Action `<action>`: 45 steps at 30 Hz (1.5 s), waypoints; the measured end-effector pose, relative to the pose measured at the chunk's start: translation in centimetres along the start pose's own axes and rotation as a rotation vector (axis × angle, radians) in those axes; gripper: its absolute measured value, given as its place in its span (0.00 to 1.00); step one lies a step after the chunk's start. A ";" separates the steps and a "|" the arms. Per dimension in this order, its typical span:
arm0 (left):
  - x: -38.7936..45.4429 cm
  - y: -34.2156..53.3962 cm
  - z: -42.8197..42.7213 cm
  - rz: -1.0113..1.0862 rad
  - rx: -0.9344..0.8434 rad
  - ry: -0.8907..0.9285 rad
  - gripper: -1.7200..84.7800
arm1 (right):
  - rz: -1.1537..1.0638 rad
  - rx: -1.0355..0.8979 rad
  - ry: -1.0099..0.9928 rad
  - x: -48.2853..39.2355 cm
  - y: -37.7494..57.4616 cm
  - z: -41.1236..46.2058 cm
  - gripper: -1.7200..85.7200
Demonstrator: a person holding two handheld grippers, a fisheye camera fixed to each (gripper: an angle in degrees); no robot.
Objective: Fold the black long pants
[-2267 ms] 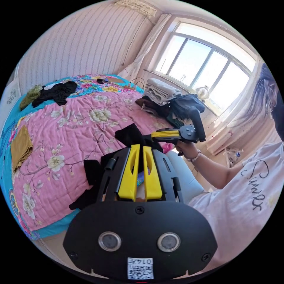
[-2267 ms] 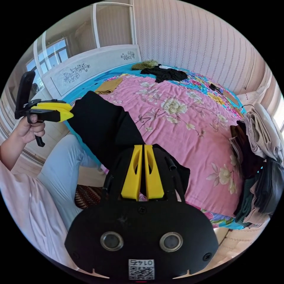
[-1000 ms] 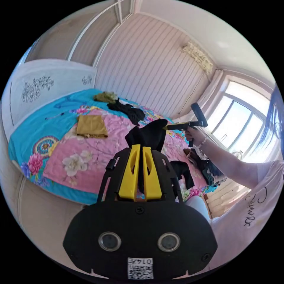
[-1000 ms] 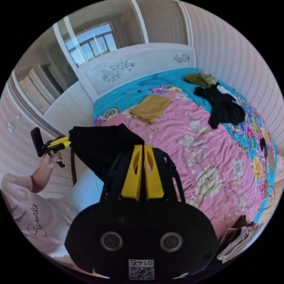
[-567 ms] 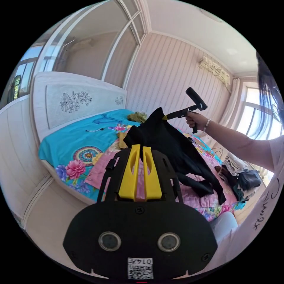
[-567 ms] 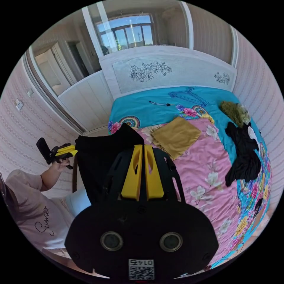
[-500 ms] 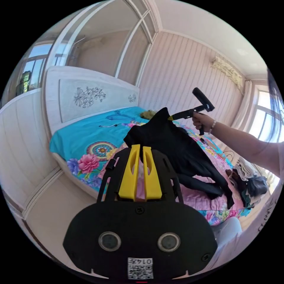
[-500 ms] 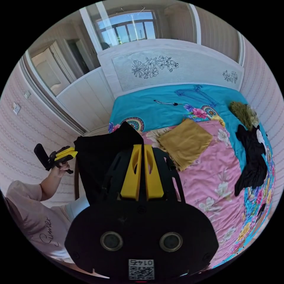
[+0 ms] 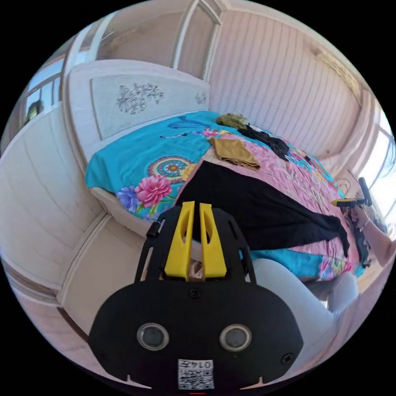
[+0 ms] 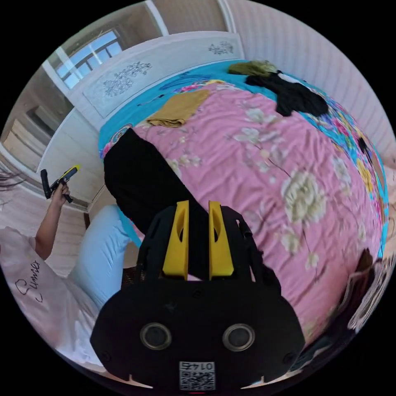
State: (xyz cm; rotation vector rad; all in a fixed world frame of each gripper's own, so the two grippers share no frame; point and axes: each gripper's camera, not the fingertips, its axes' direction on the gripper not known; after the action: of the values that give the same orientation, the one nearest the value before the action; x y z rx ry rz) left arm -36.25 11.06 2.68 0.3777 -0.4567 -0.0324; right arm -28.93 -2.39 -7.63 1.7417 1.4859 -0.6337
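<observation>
Here the black long pants (image 9: 264, 210) lie spread flat along the near edge of the bed (image 9: 123, 154), stretched lengthwise on the pink floral quilt (image 10: 288, 165), one narrow leg end trailing toward the bed's far corner. In the right gripper view the pants (image 10: 144, 181) run from the quilt's corner down under that view's own jaws. The left gripper (image 9: 194, 206) hangs over the pants' wide end, its jaws slightly parted and clasping nothing. The right gripper (image 10: 197, 204) has its jaws released, black cloth showing in the gap between them. A folded mustard garment (image 9: 233, 150) and a dark heap (image 10: 293, 95) sit well apart, leaving broad open quilt beyond the pants.
</observation>
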 end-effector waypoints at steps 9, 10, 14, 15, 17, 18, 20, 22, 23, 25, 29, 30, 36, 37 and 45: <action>27.6 -6.8 10.8 0.558 -0.120 0.356 0.08 | 0.588 -0.037 0.216 9.6 25.3 -2.9 0.14; 31.1 -7.3 12.5 0.610 -0.136 0.363 0.08 | 0.623 -0.036 0.234 10.0 27.1 -2.7 0.14; 39.8 -8.1 17.9 0.745 -0.223 0.351 0.09 | 0.690 -0.028 0.281 11.9 31.4 -1.3 0.14; 42.2 -7.8 19.9 0.795 -0.270 0.303 0.09 | 0.690 -0.028 0.269 12.2 31.8 -1.1 0.14; 44.9 -7.0 23.2 0.855 -0.375 0.236 0.09 | 0.677 -0.014 0.245 13.3 33.1 -0.9 0.10; 45.9 -6.6 24.7 0.859 -0.422 0.224 0.08 | 0.668 -0.005 0.237 13.6 33.4 -1.1 0.08; 46.7 -6.6 25.1 0.862 -0.418 0.251 0.05 | 0.623 0.050 0.174 14.5 34.9 -2.0 0.04; 47.2 -6.8 25.3 0.832 -0.432 0.284 0.02 | 0.620 0.090 0.134 15.5 36.3 -3.1 0.03; 47.4 -6.8 25.2 0.839 -0.427 0.284 0.01 | 0.619 0.140 0.100 16.3 37.2 -4.1 0.03; 48.0 -6.9 24.7 0.853 -0.410 0.282 0.01 | 0.627 0.197 0.030 17.8 38.6 -5.6 0.03; 49.0 -8.4 22.1 0.862 -0.298 0.279 0.01 | 0.652 0.308 -0.111 22.0 41.1 -9.1 0.03; 49.2 -9.0 21.3 0.854 -0.265 0.280 0.01 | 0.656 0.322 -0.129 22.6 41.4 -9.6 0.03; 49.3 -12.1 19.2 0.805 -0.144 0.265 0.01 | 0.647 0.351 -0.194 28.4 41.6 -12.2 0.03; 49.3 -12.4 19.2 0.804 -0.134 0.257 0.01 | 0.629 0.333 -0.171 29.3 40.9 -12.4 0.03; 48.0 -15.9 27.3 0.607 -0.248 0.177 0.03 | 0.678 0.298 -0.093 37.5 35.8 -10.5 0.04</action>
State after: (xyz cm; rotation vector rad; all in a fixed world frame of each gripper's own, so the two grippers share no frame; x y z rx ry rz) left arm -4.23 -18.68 39.90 -0.0135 -0.3718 0.5254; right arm 12.57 26.94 -22.32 2.2418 0.6761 -0.5723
